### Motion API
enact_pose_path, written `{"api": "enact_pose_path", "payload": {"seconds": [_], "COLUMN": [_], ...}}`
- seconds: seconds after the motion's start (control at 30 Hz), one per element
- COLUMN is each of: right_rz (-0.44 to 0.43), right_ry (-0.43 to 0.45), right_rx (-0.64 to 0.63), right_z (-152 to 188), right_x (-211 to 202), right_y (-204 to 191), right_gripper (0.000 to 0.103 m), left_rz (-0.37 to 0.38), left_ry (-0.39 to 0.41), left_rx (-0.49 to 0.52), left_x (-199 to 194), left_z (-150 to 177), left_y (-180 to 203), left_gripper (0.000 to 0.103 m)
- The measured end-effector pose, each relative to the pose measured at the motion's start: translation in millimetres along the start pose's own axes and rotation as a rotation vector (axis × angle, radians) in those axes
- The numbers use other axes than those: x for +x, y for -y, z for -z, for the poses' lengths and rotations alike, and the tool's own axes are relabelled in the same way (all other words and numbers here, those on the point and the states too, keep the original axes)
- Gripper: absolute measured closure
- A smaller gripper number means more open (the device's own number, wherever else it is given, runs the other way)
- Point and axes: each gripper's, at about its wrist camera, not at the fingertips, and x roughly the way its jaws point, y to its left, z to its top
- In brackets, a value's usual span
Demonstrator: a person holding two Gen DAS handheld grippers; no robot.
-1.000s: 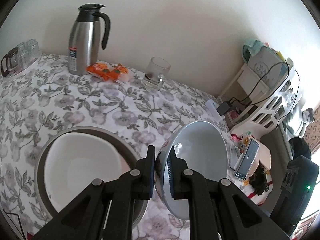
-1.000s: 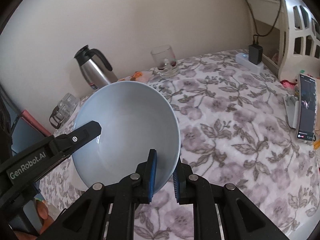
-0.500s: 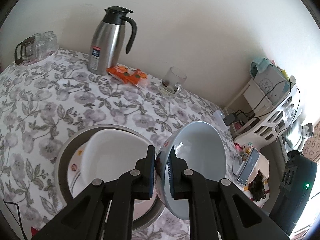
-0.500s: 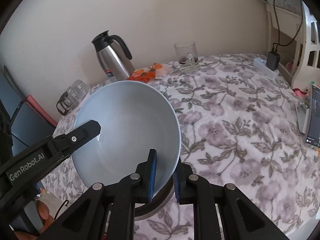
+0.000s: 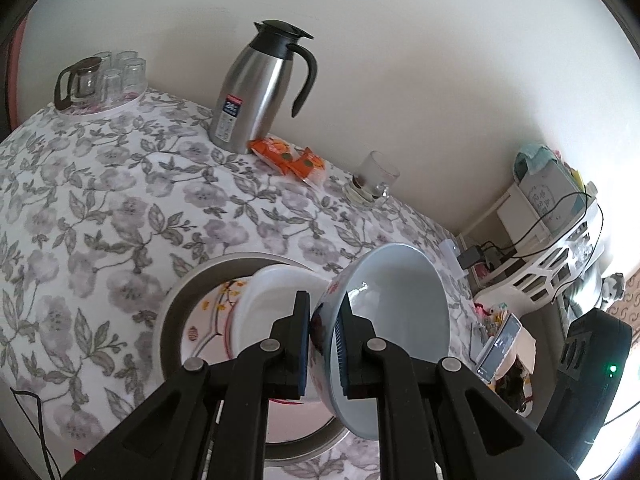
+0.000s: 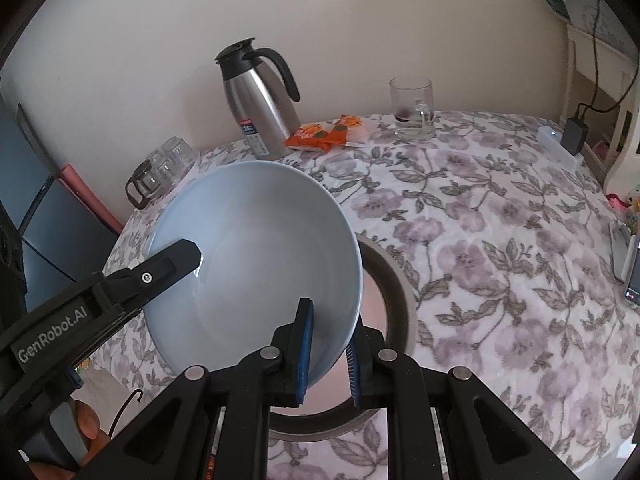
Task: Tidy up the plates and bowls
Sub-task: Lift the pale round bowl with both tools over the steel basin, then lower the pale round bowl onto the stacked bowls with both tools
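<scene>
The left hand-held gripper, at the lower centre of its frame, is clamped on the rim of the pale blue bowl, one pad inside the wall and one outside; the right hand-held gripper pinches the opposite side of the same rim, so the bowl hangs tilted between the two, above the bench. Just left of it in the left wrist view sit a white bowl and a flower-painted plate inside a wide grey-rimmed dish. The blue bowl looks like glazed ceramic: stiff, fairly heavy, slick under the pads and liable to chip. The rim is the only thin edge to hold, and two opposite grips should steady it.
</scene>
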Motion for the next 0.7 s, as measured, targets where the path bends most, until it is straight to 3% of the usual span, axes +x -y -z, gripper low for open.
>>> {"api": "enact_pose_path", "payload": {"seconds": [0.7], "right_rz": [0.025], "right_ry": [-0.061], "right_rx": [-0.041], "right_z": [-5], "right_x": [27], "right_y": [-26], "right_gripper": [0.086], "left_rz": [-0.015], "left_ry": [-0.031], "left_rx": [-0.067], "left_x": [9], "left_z": [-8], "left_y": [-36], "left_gripper": [0.091]}}
